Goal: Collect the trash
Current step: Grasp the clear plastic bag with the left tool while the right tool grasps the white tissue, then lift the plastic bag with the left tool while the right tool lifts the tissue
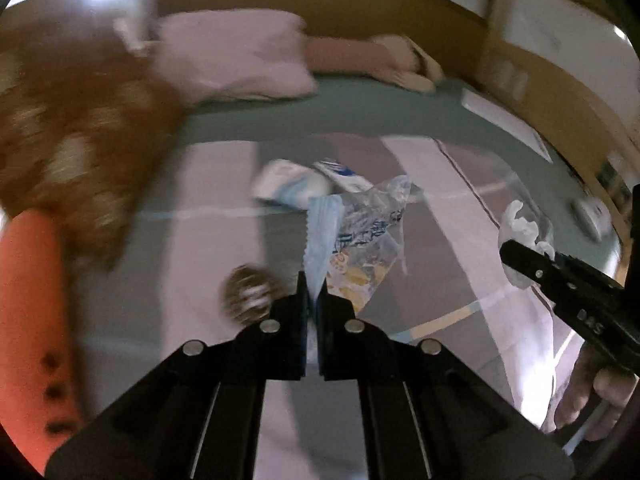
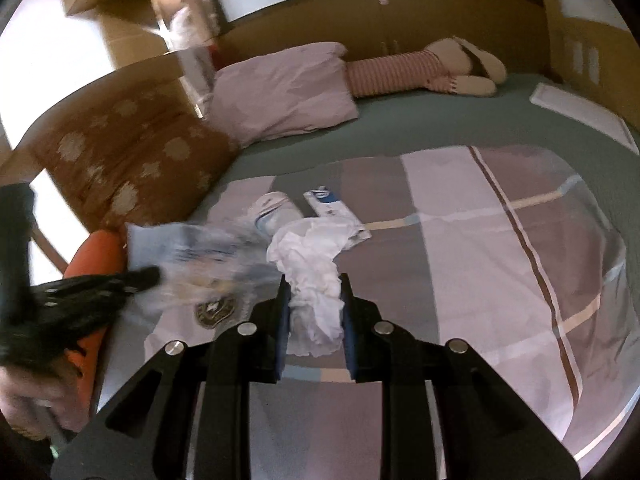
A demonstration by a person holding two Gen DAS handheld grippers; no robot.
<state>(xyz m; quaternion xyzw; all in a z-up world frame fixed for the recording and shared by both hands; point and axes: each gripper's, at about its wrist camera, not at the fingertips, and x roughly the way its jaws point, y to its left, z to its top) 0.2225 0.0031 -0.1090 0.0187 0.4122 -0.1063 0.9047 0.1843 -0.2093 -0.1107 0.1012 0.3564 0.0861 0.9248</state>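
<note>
My left gripper point(image 1: 312, 284) is shut on a clear and blue plastic wrapper point(image 1: 356, 232), held above the striped bedspread point(image 1: 200, 200). It shows blurred in the right wrist view point(image 2: 188, 248), with the left gripper point(image 2: 154, 276) at the left. My right gripper point(image 2: 313, 286) is shut on a crumpled white tissue point(image 2: 316, 264); the tissue also shows in the left wrist view point(image 1: 520, 228), held by the right gripper point(image 1: 506, 250). A white and blue packet point(image 2: 276, 210) and a flat blue and white wrapper point(image 2: 332, 208) lie on the bedspread ahead. A round dark patterned piece point(image 2: 214, 312) lies near my fingers.
An orange bin point(image 2: 92, 264) stands at the bed's left edge. A brown flowered cushion point(image 2: 132, 164), a pink pillow point(image 2: 284, 88) and a stuffed rabbit point(image 2: 432, 68) lie at the head of the bed. A white flat item point(image 2: 580, 116) lies at the right on the green sheet point(image 2: 440, 124).
</note>
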